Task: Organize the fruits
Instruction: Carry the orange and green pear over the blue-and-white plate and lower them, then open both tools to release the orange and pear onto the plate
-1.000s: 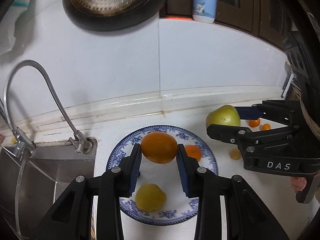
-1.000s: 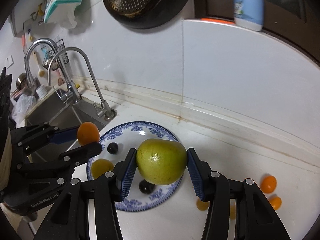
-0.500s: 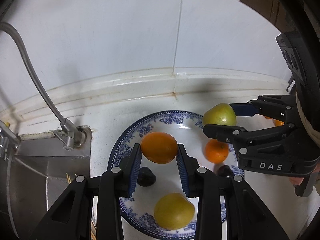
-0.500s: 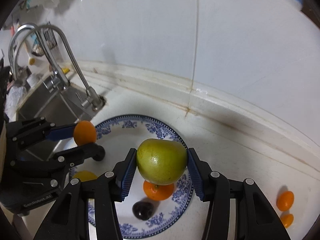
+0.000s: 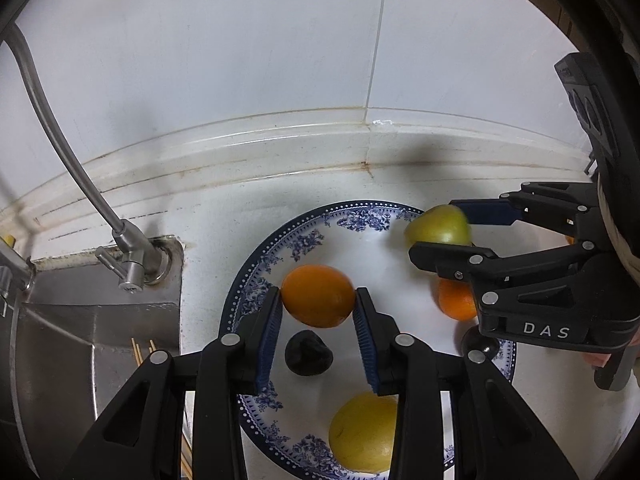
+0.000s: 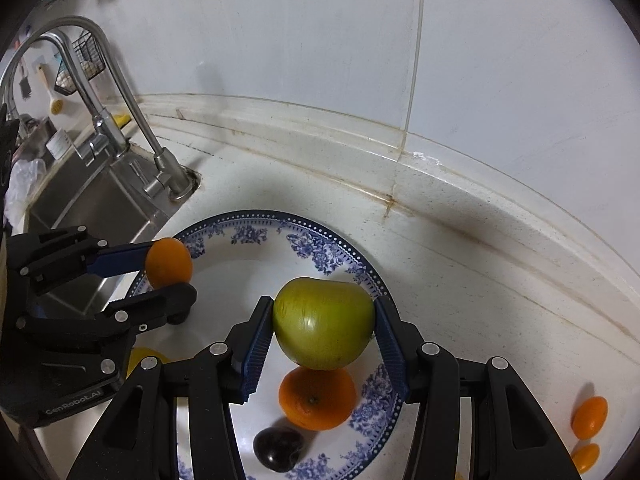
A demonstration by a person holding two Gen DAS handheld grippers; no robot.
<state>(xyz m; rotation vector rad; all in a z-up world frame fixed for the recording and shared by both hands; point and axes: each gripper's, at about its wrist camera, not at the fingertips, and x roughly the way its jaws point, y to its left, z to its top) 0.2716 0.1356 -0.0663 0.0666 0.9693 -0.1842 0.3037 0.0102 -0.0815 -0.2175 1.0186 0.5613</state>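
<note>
My left gripper point(image 5: 318, 312) is shut on an orange point(image 5: 319, 295) and holds it low over the left part of a blue-patterned white plate point(image 5: 352, 218). My right gripper point(image 6: 323, 334) is shut on a green apple point(image 6: 323, 322) over the plate's right part point(image 6: 248, 256). On the plate lie a small orange point(image 6: 316, 400), a dark plum point(image 5: 308, 353), a second dark plum point(image 6: 278, 448) and a yellow fruit point(image 5: 362, 432). The left gripper also shows in the right wrist view point(image 6: 168, 270), the right gripper in the left wrist view point(image 5: 438, 232).
A steel sink point(image 5: 80, 344) with a curved tap point(image 6: 120, 92) lies left of the plate. Two small orange kumquats point(image 6: 588, 418) lie on the white counter at the right. The tiled wall point(image 5: 280, 60) rises just behind the plate.
Both grippers have moved forward and down toward the plate, each still holding its fruit. The plate now looks larger and nearer in both views.
</note>
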